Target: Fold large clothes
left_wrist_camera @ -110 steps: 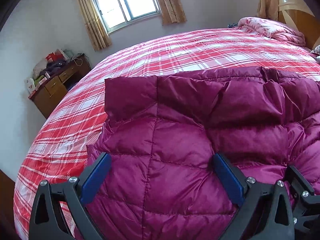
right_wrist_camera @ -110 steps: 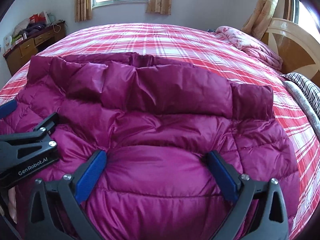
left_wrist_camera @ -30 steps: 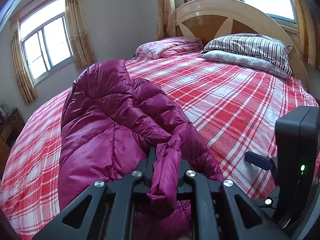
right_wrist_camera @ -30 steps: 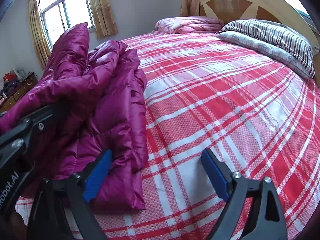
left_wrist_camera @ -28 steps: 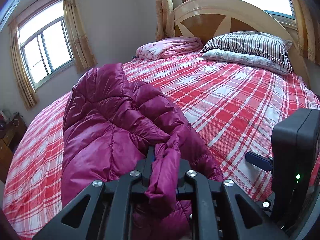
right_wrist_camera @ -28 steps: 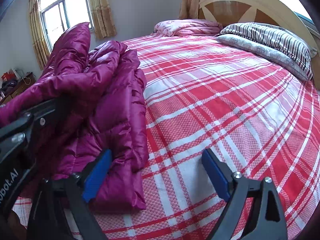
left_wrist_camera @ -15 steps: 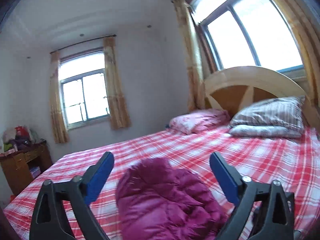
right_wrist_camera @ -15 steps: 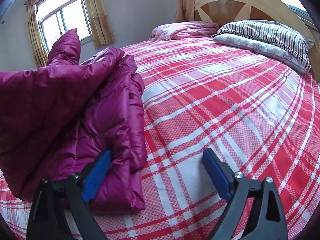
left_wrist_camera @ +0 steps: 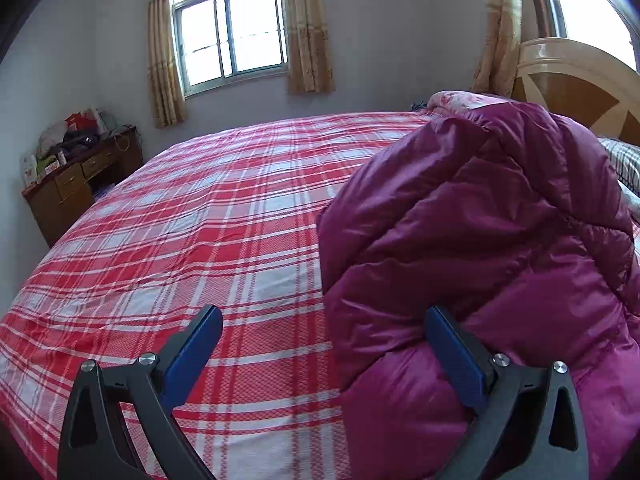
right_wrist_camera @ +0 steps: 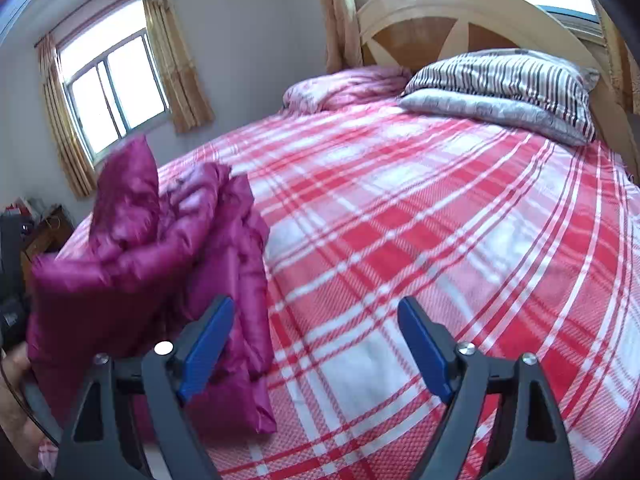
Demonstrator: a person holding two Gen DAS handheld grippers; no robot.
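A magenta puffer jacket [left_wrist_camera: 480, 260] lies bunched in a tall heap on the red plaid bed [left_wrist_camera: 200, 240]. My left gripper [left_wrist_camera: 324, 360] is open wide at the heap's left edge. Its right finger [left_wrist_camera: 456, 364] is against the fabric, the left finger is over bare sheet, and nothing is pinched. In the right wrist view the jacket [right_wrist_camera: 160, 248] is piled at the left. My right gripper [right_wrist_camera: 316, 348] hangs above the sheet, its jaws closing a little. The jacket's edge is by its left finger [right_wrist_camera: 208, 344], not pressed between the pads.
A striped pillow [right_wrist_camera: 504, 76] and a pink blanket [right_wrist_camera: 340, 88] lie against the wooden headboard [right_wrist_camera: 460, 12]. A cluttered wooden desk [left_wrist_camera: 76, 184] stands by the wall beyond the bed's left side. A hand [right_wrist_camera: 16, 400] shows at the right wrist view's left edge.
My left gripper let go of the jacket fold it was pinching, opened wide and swung to the left. The right gripper rose a little and its jaws narrowed slightly.
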